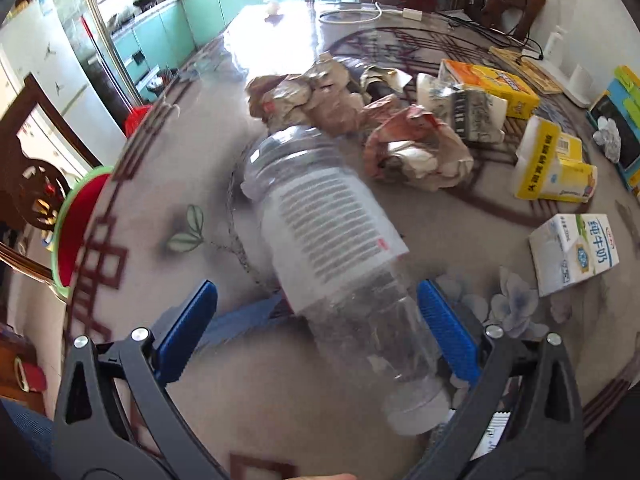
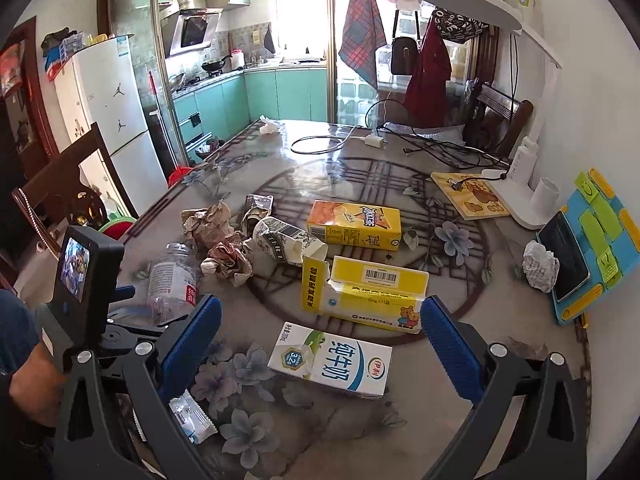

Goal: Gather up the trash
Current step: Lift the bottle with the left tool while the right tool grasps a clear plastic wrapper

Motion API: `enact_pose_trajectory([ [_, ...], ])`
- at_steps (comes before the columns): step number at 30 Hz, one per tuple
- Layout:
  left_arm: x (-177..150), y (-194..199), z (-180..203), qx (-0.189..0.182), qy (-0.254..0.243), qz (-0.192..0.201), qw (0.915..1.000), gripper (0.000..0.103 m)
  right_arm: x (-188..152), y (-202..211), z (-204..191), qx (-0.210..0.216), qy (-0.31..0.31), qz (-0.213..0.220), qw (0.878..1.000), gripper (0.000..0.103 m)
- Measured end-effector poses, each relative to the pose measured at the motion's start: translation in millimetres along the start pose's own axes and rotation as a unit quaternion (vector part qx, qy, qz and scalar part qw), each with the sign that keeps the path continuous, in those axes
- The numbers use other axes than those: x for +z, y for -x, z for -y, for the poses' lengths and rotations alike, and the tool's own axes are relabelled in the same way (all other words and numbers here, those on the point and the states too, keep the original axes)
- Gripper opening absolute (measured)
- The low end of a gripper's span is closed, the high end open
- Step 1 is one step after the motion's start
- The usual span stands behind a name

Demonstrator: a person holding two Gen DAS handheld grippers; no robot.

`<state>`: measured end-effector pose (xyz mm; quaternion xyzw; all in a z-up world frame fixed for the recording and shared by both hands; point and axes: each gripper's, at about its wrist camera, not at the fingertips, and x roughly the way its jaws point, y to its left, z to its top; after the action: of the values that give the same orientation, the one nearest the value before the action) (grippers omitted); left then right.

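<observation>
Left gripper lines up on the bottle; right gripper waits over the milk carton.

The table (image 2: 360,148) is strewn with trash. The bottle (image 1: 332,240) lies on its side, cap toward the camera, between the wide-spread fingers of the left gripper (image 1: 316,332); close squarely on its clear lower body, since the plastic looks slippery. The right gripper (image 2: 320,340), also wide and holding nothing, hovers just above the milk carton (image 2: 332,360), right of the bottle.

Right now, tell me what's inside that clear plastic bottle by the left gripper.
The clear plastic bottle looks empty: the patterned tablecloth shows through its bare lower half, near the white cap. The white label covers the middle section, so anything there is hidden.
</observation>
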<state>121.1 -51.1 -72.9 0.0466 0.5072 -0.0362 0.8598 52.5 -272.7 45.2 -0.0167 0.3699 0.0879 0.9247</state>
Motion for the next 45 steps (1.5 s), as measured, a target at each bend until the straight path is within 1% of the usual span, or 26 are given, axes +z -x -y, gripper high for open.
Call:
enact_pose_trajectory([
  [5, 11.0, -9.9, -11.9, -0.005, -0.005, -0.001, 1.0000, 0.098, -1.4, -6.4, -5.4, 0.000, 0.006, -0.009, 1.000, 0.097],
  [10, 22.3, -26.3, -13.3, 0.004, -0.042, 0.006, 0.9991, 0.098, -4.3, -12.6, -7.1, -0.003, 0.007, -0.018, 1.000, 0.097],
  [12, 26.6, -33.8, -17.2, -0.007, -0.043, -0.002, 0.9990, 0.097, -5.3, -15.6, -6.5, -0.005, 0.007, -0.021, 1.000, 0.097],
  [14, 30.7, -37.1, -20.5, -0.017, -0.046, -0.005, 0.9988, 0.083, -6.3, -18.9, -5.8, -0.007, 0.006, -0.025, 1.000, 0.097],
  [15, 33.7, -38.3, -21.9, -0.019, -0.046, -0.006, 0.9988, 0.072, -7.0, -20.5, -5.3, -0.008, 0.006, -0.027, 1.000, 0.097],
  [16, 36.6, -39.0, -23.9, -0.022, -0.041, -0.007, 0.9989, 0.065, -7.8, -22.4, -5.6, -0.010, 0.007, -0.029, 0.999, 0.097],
  [17, 39.7, -39.3, -26.4, -0.028, -0.037, -0.008, 0.9989, 0.063, -8.6, -24.3, -6.1, -0.011, 0.008, -0.032, 0.999, 0.097],
  [19, 44.2, -39.1, -28.4, -0.034, -0.034, -0.007, 0.9988, 0.055, -10.3, -27.5, -7.1, -0.010, 0.009, -0.037, 0.999, 0.097],
  [21, 45.5, -36.9, -30.8, -0.038, -0.034, -0.001, 0.9987, 0.053, -12.0, -30.3, -9.6, -0.010, 0.012, -0.041, 0.999, 0.097],
  [26, 48.8, -20.6, -36.4, -0.052, -0.029, 0.019, 0.9981, 0.052, -15.1, -34.1, -17.0, -0.002, 0.019, -0.047, 0.999, 0.097],
  [30, 55.2, 11.6, -47.9, -0.063, -0.019, 0.051, 0.9965, 0.052, -17.2, -27.8, -37.0, 0.040, 0.034, -0.043, 0.998, 0.097],
  [32, 58.8, 30.4, -57.2, -0.067, -0.016, 0.070, 0.9952, 0.052, -20.5, -22.5, -57.7, 0.074, 0.053, -0.042, 0.995, 0.097],
  [35, 61.4, 58.1, -73.9, -0.066, -0.017, 0.095, 0.9931, 0.052, -27.3, -18.0, -95.1, 0.109, 0.091, -0.052, 0.989, 0.097],
  [38, 63.3, 78.2, -92.6, -0.057, -0.019, 0.115, 0.9915, 0.052, -38.4, -15.9, -138.7, 0.144, 0.131, -0.065, 0.979, 0.097],
  [45, 57.1, 98.7, -134.0, -0.049, -0.007, 0.134, 0.9898, 0.052, -64.5, -24.0, -215.2, 0.209, 0.137, -0.105, 0.963, 0.097],
])
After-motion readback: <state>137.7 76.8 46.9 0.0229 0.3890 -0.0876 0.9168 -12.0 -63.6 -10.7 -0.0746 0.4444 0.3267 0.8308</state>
